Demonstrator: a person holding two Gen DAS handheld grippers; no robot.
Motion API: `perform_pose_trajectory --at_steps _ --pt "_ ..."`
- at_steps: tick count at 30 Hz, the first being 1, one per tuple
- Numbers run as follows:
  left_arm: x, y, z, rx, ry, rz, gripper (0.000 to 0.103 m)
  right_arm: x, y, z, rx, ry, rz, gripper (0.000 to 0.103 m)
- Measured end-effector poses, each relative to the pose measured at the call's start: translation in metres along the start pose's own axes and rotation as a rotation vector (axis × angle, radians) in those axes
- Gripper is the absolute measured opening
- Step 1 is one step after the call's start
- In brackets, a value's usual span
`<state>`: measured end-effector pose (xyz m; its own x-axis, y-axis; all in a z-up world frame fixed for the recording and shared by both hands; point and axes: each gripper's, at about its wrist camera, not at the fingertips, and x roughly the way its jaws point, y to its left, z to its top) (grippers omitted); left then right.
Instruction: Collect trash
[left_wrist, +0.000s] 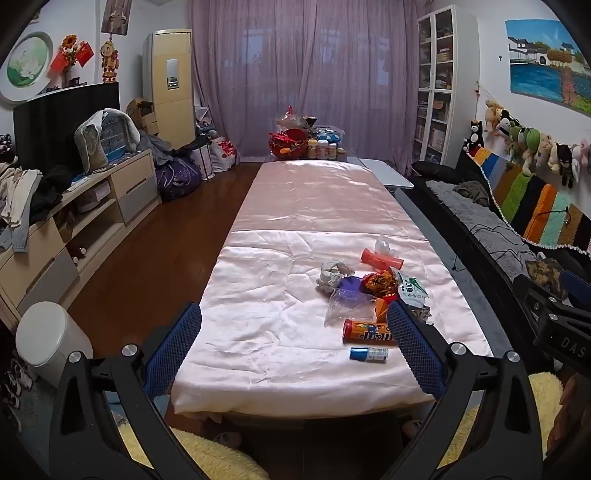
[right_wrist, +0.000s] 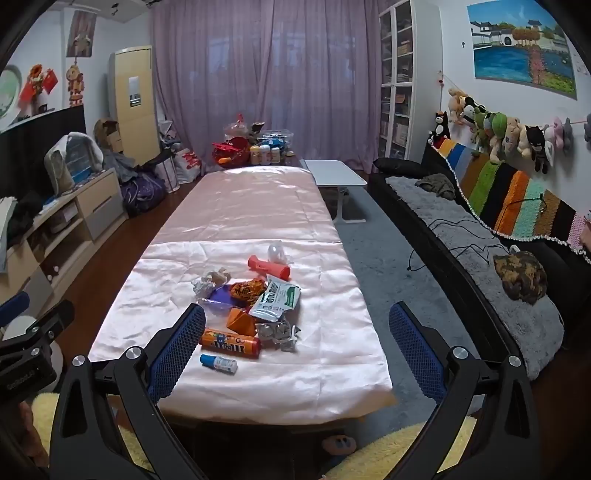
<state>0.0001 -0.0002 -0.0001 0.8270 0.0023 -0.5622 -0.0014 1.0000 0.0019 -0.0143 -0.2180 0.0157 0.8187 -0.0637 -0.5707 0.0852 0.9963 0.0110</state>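
Both of your grippers hang short of the bench's near edge, the left gripper (left_wrist: 293, 349) and the right gripper (right_wrist: 297, 349) each with fingers spread wide and nothing between them. The trash sits in one tight cluster on the pink cloth (left_wrist: 258, 332) toward the bench's right side, nearer the near edge than the far one.

The risks come from the crowding and that slick satin. The orange candy tube (right_wrist: 229, 343) and the small blue-capped bottle (right_wrist: 218, 363) lie on their sides just apart, nearest you; a glancing finger will likely roll either one off the near edge. The clear plastic bag (left_wrist: 345, 308) overlaps the purple lid (left_wrist: 351, 287), so pinching one probably drags the other. The green-and-white packet (right_wrist: 276, 301) and the crumpled foil (right_wrist: 279, 332) lie flat; scraping under them may bunch the cloth and shift the whole pile. The white bin (left_wrist: 51, 338) stands on the floor past the bench's left edge, so a loose grip could spill on the way across.
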Motion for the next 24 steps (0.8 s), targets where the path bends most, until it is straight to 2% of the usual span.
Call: perform_pose_trajectory --at_steps 24 --pt "-0.0061 -0.0037 0.0023 0.001 -0.001 -0.005 0.095 0.0013 0.0015 0.0001 0.001 0.004 0.002 0.100"
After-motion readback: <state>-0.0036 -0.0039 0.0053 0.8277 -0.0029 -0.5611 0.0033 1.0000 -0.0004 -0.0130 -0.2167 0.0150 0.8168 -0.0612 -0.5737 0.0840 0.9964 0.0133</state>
